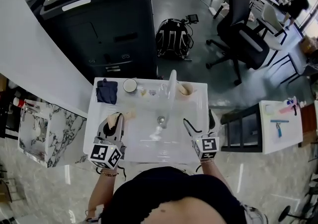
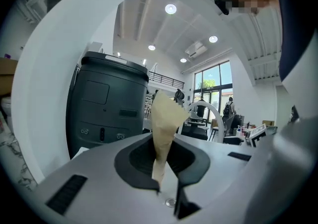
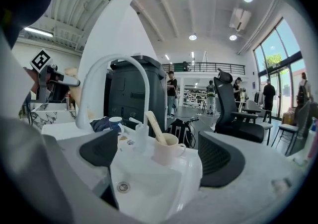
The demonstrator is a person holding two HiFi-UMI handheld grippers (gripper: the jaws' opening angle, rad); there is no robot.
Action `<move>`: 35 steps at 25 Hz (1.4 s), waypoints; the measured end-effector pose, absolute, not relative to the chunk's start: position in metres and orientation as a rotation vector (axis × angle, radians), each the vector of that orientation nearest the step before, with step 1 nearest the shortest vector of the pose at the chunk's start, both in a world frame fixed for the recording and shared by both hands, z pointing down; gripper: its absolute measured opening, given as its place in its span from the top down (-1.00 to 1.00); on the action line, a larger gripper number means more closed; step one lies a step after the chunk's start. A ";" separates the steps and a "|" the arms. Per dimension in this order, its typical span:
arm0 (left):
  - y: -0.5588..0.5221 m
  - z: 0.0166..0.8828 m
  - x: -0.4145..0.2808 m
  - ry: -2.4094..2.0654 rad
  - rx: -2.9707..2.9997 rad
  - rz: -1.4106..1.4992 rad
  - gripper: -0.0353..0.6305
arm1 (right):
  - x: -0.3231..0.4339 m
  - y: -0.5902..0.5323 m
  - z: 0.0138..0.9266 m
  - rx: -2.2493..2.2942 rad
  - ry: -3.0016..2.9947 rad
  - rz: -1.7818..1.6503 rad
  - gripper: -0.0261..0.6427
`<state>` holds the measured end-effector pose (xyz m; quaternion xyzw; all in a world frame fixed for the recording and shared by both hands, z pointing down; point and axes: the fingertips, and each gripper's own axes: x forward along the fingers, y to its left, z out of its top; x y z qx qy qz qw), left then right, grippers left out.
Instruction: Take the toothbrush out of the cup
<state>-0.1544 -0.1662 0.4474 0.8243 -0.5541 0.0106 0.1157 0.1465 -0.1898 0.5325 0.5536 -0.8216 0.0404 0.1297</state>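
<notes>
A pale cup (image 3: 168,149) stands on the back right rim of the white sink (image 1: 198,100), and a cream toothbrush (image 3: 155,126) leans out of it to the left. In the head view the cup (image 1: 185,89) sits right of the faucet (image 1: 171,89). My right gripper (image 3: 161,162) is open, pointing at the cup from a distance with nothing between its fingers; it hangs over the sink's front right (image 1: 199,124). My left gripper (image 2: 166,168) is shut on a cream folded cloth (image 2: 163,123) and stays at the sink's front left (image 1: 113,126).
A dark blue cloth (image 1: 107,91), a round white lid (image 1: 130,85) and a small bottle (image 1: 152,91) lie along the sink's back rim. Behind stand a black copier (image 1: 99,24), a backpack (image 1: 174,38) and an office chair (image 1: 243,29). A white side table (image 1: 280,126) is at right.
</notes>
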 end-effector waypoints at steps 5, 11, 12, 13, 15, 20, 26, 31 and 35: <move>-0.156 0.473 -0.149 -1.602 2.336 -0.002 0.81 | 0.133 -0.205 0.540 1.518 -2.418 0.083 -0.58; -0.139 0.491 -0.149 -1.580 2.289 0.056 0.81 | 0.123 -0.232 0.544 1.450 -2.439 0.043 -0.58; -0.135 0.492 -0.148 -1.576 2.285 0.056 0.81 | 0.124 -0.238 0.545 1.459 -2.433 0.041 -0.58; -0.132 0.493 -0.147 -1.572 2.280 0.052 0.81 | 0.125 -0.244 0.546 1.474 -2.426 0.047 -0.58; -0.126 0.493 -0.147 -1.567 2.266 0.043 0.81 | 0.125 -0.256 0.551 1.491 -2.412 0.072 -0.58; -0.110 0.497 -0.147 -1.561 2.236 0.049 0.81 | 0.104 -0.283 0.568 1.403 -2.390 0.048 -0.58; -0.089 0.503 -0.155 -1.591 2.173 0.018 0.81 | 0.085 -0.315 0.581 1.363 -2.352 0.073 -0.50; -0.079 0.507 -0.161 -1.627 2.129 0.007 0.81 | 0.090 -0.343 0.592 1.405 -2.306 0.093 -0.44; -0.073 0.515 -0.163 -1.646 2.080 0.030 0.81 | 0.092 -0.349 0.595 1.390 -2.278 0.113 0.19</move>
